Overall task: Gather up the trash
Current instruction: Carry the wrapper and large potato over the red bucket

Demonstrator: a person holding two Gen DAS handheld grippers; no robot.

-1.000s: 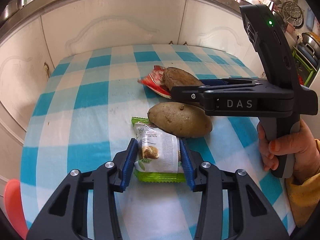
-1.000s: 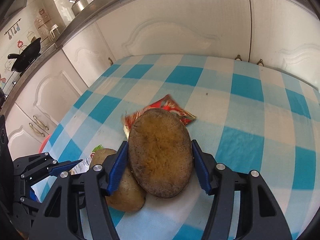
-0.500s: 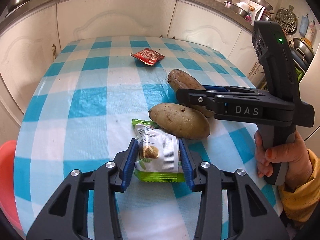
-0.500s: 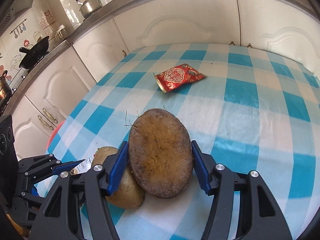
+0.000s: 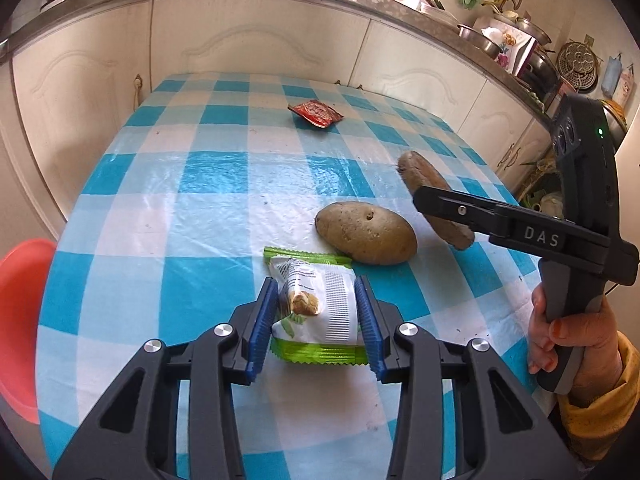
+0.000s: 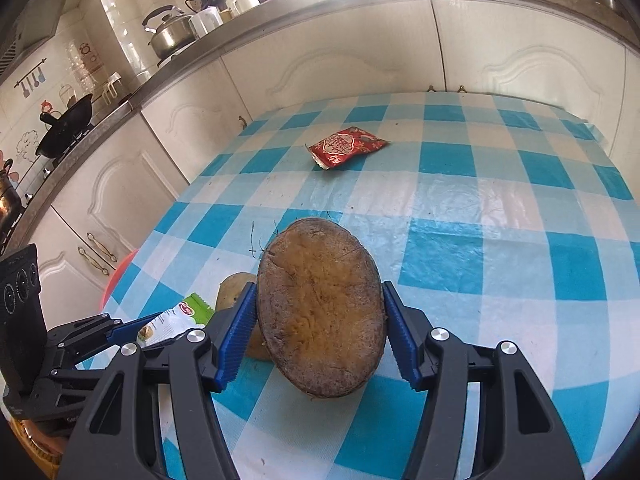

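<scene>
Two grippers work over the checked table: the left gripper clamps a green-and-white snack packet near the front edge, a whole potato lies beside it, the right gripper grips a cut potato half, and a red wrapper lies toward the far edge

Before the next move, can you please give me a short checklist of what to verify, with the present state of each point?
1. Left gripper pads pressing the green-white wrapper: ok.
2. Right gripper clamping the flat brown piece: ok.
3. Whole potato lying free on the table: ok.
4. Red packet collected: not ok, on the table.
5. Trash container in view: cannot tell; only a red-orange rim beside the table.
</scene>
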